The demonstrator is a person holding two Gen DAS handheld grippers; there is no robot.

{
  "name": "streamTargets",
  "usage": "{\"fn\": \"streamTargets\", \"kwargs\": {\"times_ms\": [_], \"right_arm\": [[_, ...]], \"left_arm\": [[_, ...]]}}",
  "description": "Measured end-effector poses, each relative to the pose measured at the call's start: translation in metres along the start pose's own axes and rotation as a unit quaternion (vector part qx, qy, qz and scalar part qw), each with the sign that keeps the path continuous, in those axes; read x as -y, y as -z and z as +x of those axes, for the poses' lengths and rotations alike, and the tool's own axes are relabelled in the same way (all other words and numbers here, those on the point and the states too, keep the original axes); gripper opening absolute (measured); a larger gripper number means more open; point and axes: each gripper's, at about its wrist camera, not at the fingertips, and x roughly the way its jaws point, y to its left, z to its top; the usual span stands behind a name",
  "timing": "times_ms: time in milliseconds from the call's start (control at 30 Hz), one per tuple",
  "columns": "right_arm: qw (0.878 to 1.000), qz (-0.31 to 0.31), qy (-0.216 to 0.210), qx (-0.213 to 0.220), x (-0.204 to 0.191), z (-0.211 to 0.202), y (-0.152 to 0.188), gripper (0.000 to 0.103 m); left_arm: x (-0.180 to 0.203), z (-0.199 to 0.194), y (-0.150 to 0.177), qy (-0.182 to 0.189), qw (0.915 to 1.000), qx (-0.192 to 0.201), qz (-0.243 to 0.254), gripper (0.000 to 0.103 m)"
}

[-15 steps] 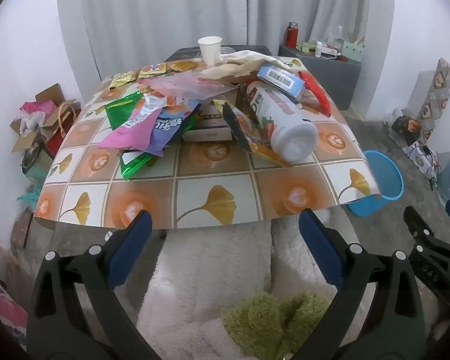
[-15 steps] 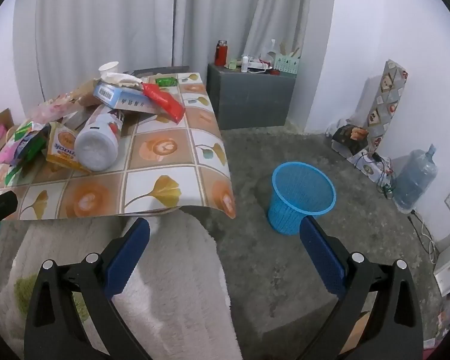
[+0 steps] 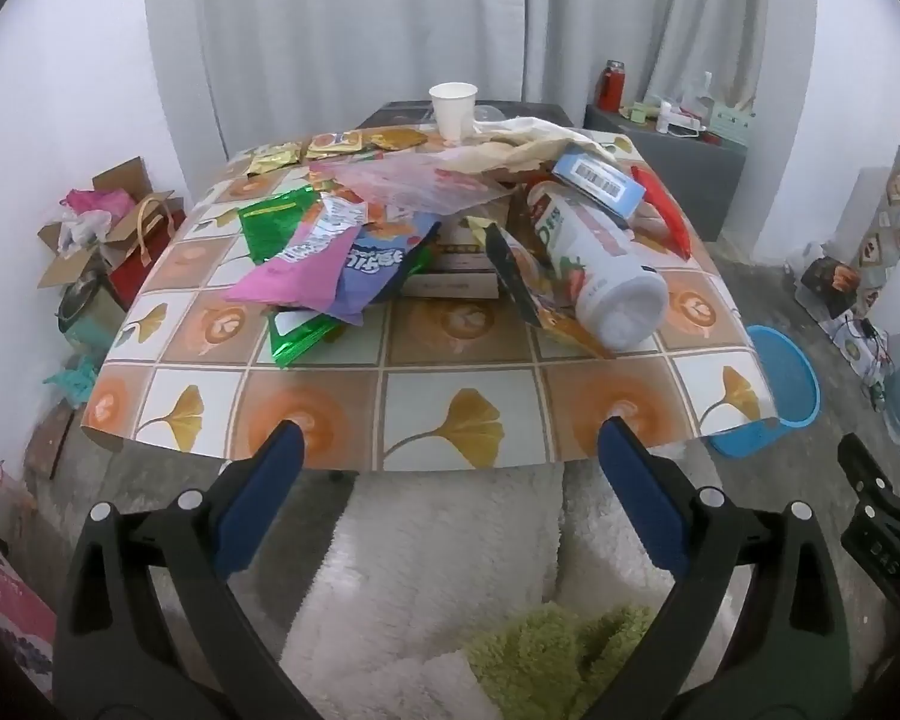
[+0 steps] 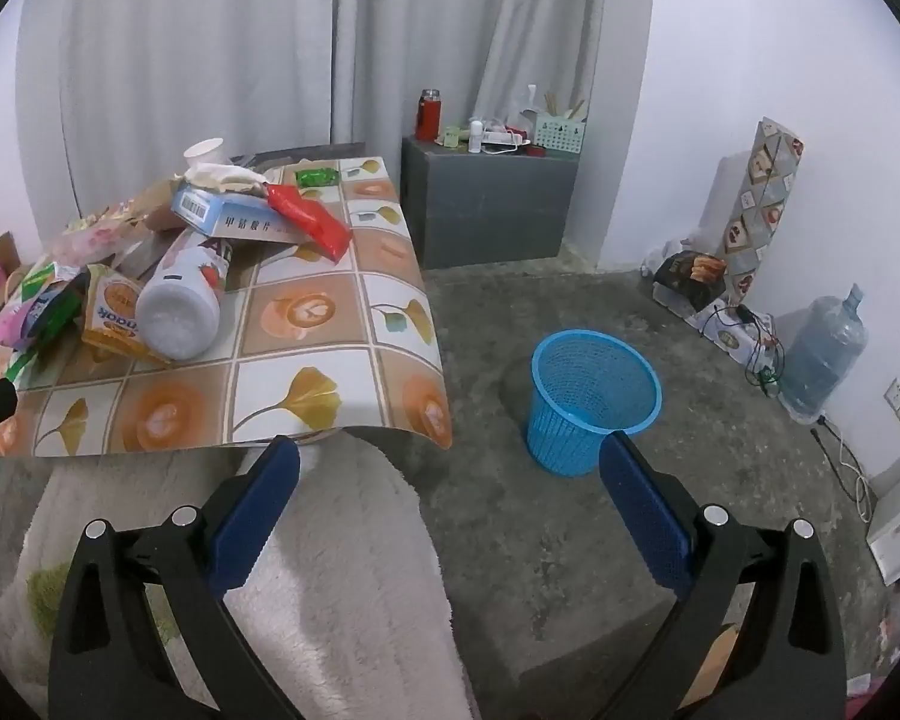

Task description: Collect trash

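A pile of trash lies on the table: snack wrappers, a white plastic bottle on its side, a blue-white box, a red packet and a paper cup. The bottle, box and red packet also show in the right wrist view. A blue mesh bin stands on the floor right of the table, also in the left wrist view. My left gripper is open and empty before the table's near edge. My right gripper is open and empty, between the table corner and the bin.
A white fluffy rug lies under both grippers. A grey cabinet with a red flask stands behind the table. A water jug, cables and boxes line the right wall. Cardboard boxes and bags sit left of the table.
Both grippers have shifted very slightly; the scene is otherwise unchanged and both stay open and empty.
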Motion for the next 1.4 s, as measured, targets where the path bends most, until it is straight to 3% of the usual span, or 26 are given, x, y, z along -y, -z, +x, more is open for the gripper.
{"fn": "streamTargets", "kwargs": {"times_ms": [1400], "right_arm": [[1.000, 0.002, -0.003, 0.001, 0.0005, 0.0000, -0.0006, 0.098]], "left_arm": [[-0.0090, 0.0051, 0.0022, -0.002, 1.0000, -0.007, -0.006, 0.094]]}}
